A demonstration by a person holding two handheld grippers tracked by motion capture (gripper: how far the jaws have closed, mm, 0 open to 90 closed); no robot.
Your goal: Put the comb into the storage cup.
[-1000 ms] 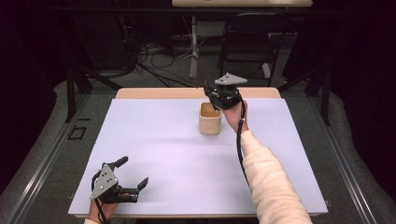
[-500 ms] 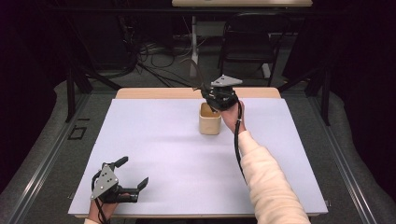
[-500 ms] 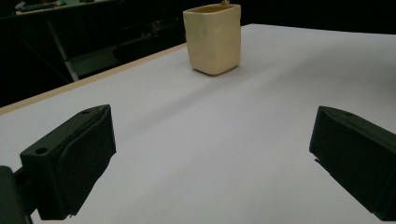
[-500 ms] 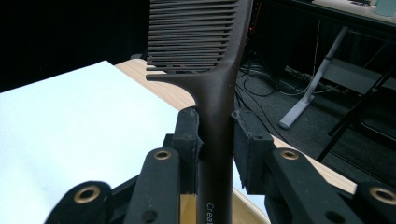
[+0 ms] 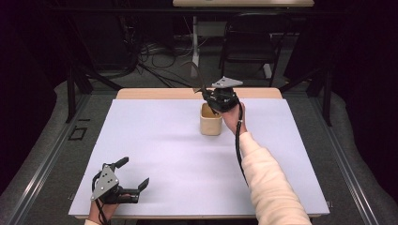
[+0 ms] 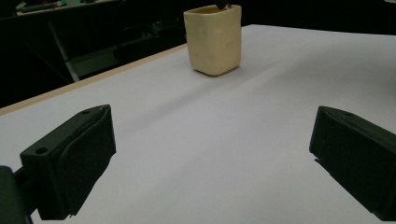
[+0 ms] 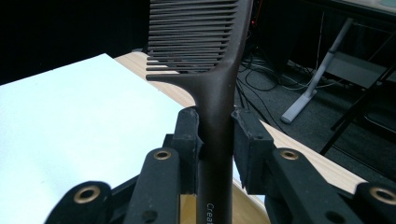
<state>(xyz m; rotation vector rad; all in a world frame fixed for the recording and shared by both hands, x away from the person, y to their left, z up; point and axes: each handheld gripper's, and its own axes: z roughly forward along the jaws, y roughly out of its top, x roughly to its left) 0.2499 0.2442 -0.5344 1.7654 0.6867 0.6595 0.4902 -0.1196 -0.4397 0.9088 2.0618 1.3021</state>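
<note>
My right gripper (image 5: 212, 97) hangs over the far rim of a cream cup (image 5: 210, 124) at the middle back of the table. It is shut on the handle of a dark brown comb (image 7: 212, 70). The comb (image 5: 196, 75) points its teeth end up and away past the table's back edge. In the left gripper view a dark tip shows at the mouth of the cup (image 6: 214, 39). My left gripper (image 5: 133, 171) rests low at the near left corner, open with nothing between its fingers (image 6: 70, 158).
A white sheet (image 5: 164, 140) covers the table, with a strip of wood (image 5: 155, 93) bare along the back edge. Behind the table stand a chair (image 5: 248, 42), black stand legs and loose cables on the floor.
My right gripper has shifted slightly left and down over the cup with the comb in it. The left gripper has not moved.
</note>
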